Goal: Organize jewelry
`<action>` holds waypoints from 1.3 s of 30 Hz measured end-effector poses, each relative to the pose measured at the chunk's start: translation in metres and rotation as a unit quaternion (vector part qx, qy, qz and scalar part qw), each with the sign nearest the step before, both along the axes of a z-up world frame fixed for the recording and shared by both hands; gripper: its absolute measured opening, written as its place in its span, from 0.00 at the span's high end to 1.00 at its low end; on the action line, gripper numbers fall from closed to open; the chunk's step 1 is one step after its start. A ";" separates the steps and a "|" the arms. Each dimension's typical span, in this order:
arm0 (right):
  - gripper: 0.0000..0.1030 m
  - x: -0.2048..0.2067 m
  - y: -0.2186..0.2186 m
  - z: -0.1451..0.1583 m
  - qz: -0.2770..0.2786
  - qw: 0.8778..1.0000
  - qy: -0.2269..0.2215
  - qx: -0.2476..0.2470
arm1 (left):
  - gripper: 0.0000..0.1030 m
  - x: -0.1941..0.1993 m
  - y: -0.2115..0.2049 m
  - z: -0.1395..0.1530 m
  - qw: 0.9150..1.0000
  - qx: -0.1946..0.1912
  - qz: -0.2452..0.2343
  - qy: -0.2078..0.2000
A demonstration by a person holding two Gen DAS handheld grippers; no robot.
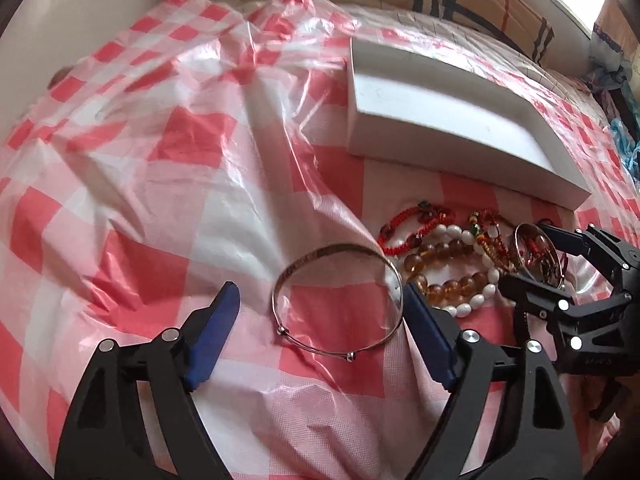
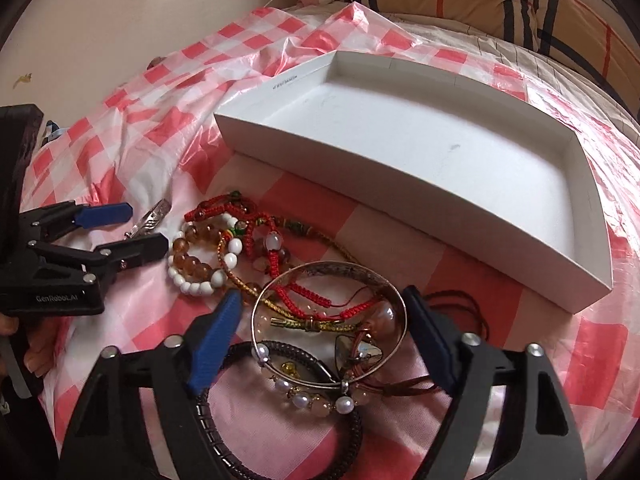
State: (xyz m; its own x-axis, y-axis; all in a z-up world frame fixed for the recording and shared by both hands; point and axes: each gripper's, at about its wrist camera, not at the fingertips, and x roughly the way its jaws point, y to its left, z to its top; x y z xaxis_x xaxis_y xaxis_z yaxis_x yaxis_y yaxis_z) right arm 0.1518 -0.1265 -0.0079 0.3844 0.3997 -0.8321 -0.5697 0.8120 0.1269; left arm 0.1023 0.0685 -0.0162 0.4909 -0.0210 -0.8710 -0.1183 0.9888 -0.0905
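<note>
The thin silver bangle (image 1: pixel 337 297) can slip away on the smooth checked plastic sheet (image 1: pixel 160 200) when the left gripper (image 1: pixel 320 312) closes. That gripper stands wide open around it, one pad touching. The right gripper (image 2: pixel 324 328) is wide open around the broad metal bangle (image 2: pixel 329 322), gripping nothing. The white tray (image 2: pixel 400 208) is empty.

Red-and-white checked plastic sheet (image 1: pixel 168 152), white box (image 2: pixel 420 152), silver bangle (image 1: pixel 336 300), blue-padded tongs (image 2: pixel 320 332)

Below my right claw (image 2: pixel 320 328), its own frame cut off the dark braided ring (image 2: pixel 352 428); the box label (image 2: pixel 285 81) beyond was too small to read.
</note>
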 end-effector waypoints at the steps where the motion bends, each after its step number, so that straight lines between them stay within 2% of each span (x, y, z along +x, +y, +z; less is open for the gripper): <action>1: 0.34 0.000 -0.002 0.001 0.000 1.000 0.004 0.009 | 0.26 0.000 -0.002 -0.001 1.000 0.005 -0.003 0.001; 2: 0.34 0.001 -0.005 0.003 -0.002 1.000 0.009 0.020 | 0.34 -0.001 -0.004 0.000 1.000 0.000 -0.016 -0.002; 3: 0.34 0.001 -0.008 0.004 -0.005 1.000 0.009 0.026 | 0.46 -0.002 -0.007 0.000 1.000 -0.006 -0.028 -0.003; 5: 0.34 0.000 -0.010 0.008 -0.006 1.000 0.002 0.030 | 0.56 -0.003 -0.010 0.002 0.999 -0.012 -0.040 -0.007; 6: 0.34 -0.002 -0.011 0.011 -0.005 0.999 -0.003 0.034 | 0.69 -0.004 -0.011 0.003 0.999 -0.019 -0.044 -0.010; 7: 0.34 -0.003 -0.010 0.015 -0.004 0.999 -0.008 0.040 | 0.74 -0.005 -0.012 0.005 0.999 -0.022 -0.045 -0.016; 12: 0.34 -0.009 -0.014 0.035 0.002 0.997 -0.039 0.065 | 0.81 -0.010 -0.013 0.013 0.998 -0.022 -0.051 -0.030; 17: 0.34 -0.012 -0.017 0.047 0.002 0.995 -0.061 0.081 | 0.82 -0.020 -0.023 0.033 0.994 -0.002 -0.068 -0.080; 20: 0.34 -0.013 -0.017 0.053 -0.001 0.994 -0.076 0.082 | 0.82 -0.023 -0.032 0.038 0.992 -0.001 -0.085 -0.092; 22: 0.34 -0.013 -0.019 0.055 -0.003 0.993 -0.083 0.081 | 0.87 -0.024 -0.036 0.040 0.991 -0.001 -0.094 -0.095; 32: 0.34 -0.006 -0.032 0.061 -0.041 0.990 -0.105 0.089 | 0.94 -0.031 -0.048 0.063 0.983 -0.056 -0.124 -0.121; 39: 0.34 0.009 -0.046 0.067 -0.077 0.985 -0.113 0.107 | 0.94 -0.015 -0.052 0.089 0.978 -0.078 -0.126 -0.148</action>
